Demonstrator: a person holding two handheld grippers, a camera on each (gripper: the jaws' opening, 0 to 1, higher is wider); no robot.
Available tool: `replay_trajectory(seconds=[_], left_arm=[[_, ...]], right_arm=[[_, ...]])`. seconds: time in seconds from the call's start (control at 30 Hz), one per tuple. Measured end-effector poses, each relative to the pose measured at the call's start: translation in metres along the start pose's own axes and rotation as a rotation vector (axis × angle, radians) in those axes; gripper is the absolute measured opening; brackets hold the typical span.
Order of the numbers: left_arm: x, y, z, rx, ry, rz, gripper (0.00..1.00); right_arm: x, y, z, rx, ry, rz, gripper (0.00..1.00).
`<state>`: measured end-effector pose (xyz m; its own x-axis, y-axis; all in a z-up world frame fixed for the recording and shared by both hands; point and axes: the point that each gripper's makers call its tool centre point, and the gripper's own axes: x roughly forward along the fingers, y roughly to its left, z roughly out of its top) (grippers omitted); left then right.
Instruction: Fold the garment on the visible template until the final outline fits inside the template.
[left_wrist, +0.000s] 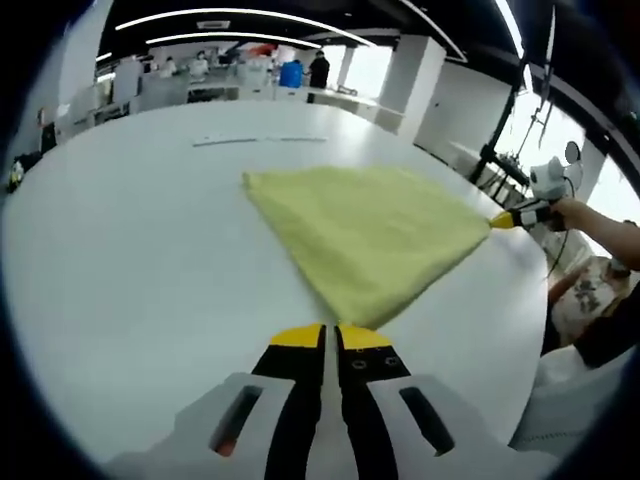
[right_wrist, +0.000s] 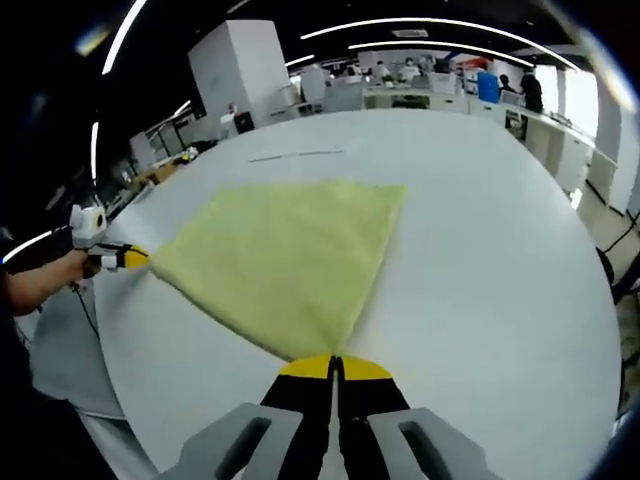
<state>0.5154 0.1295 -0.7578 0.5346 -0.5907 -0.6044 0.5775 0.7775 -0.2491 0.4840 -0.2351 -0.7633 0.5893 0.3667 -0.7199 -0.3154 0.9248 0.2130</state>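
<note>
A pale yellow cloth (left_wrist: 365, 235) lies flat on the white table (left_wrist: 130, 260) and narrows to a corner at my left gripper (left_wrist: 331, 336). That gripper's yellow-tipped jaws are shut on this corner. At the right edge of the left gripper view, my right gripper (left_wrist: 512, 217) pinches the cloth's far right corner. In the right gripper view the same cloth (right_wrist: 285, 255) tapers down to my right gripper (right_wrist: 335, 367), shut on its near corner. My left gripper (right_wrist: 128, 258) holds the left corner there, in a person's hand (right_wrist: 72, 268).
A thin dark line (left_wrist: 258, 141) is marked on the table beyond the cloth, line (right_wrist: 296, 154) in the right gripper view. The table's curved edge (left_wrist: 520, 300) runs close by the right gripper. Desks, shelves and people (left_wrist: 318, 68) stand far behind.
</note>
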Motion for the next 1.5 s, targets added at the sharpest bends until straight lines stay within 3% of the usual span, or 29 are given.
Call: replay_trajectory(seconds=[0.07,0.27,0.77,1.23,1.5], left_arm=[[0.000,-0.002,-0.002,0.011,0.014,-0.009,0.13],[0.001,-0.011,-0.002,-0.040,0.013,-0.073,0.18],[0.010,-0.008,-0.001,-0.080,0.012,-0.087,0.00],[0.004,-0.012,-0.005,-0.067,0.007,-0.049,0.00],[-0.001,-0.017,-0.017,-0.038,0.029,-0.043,0.00]], right_arm=[[0.001,0.000,0.000,0.005,0.002,-0.002,0.00],[0.001,0.000,-0.002,0.011,0.011,-0.001,0.00],[0.001,0.001,-0.002,0.003,0.018,0.001,0.00],[-0.008,0.006,-0.012,-0.020,0.044,0.000,0.00],[-0.012,0.009,-0.020,-0.021,0.059,-0.006,0.00]])
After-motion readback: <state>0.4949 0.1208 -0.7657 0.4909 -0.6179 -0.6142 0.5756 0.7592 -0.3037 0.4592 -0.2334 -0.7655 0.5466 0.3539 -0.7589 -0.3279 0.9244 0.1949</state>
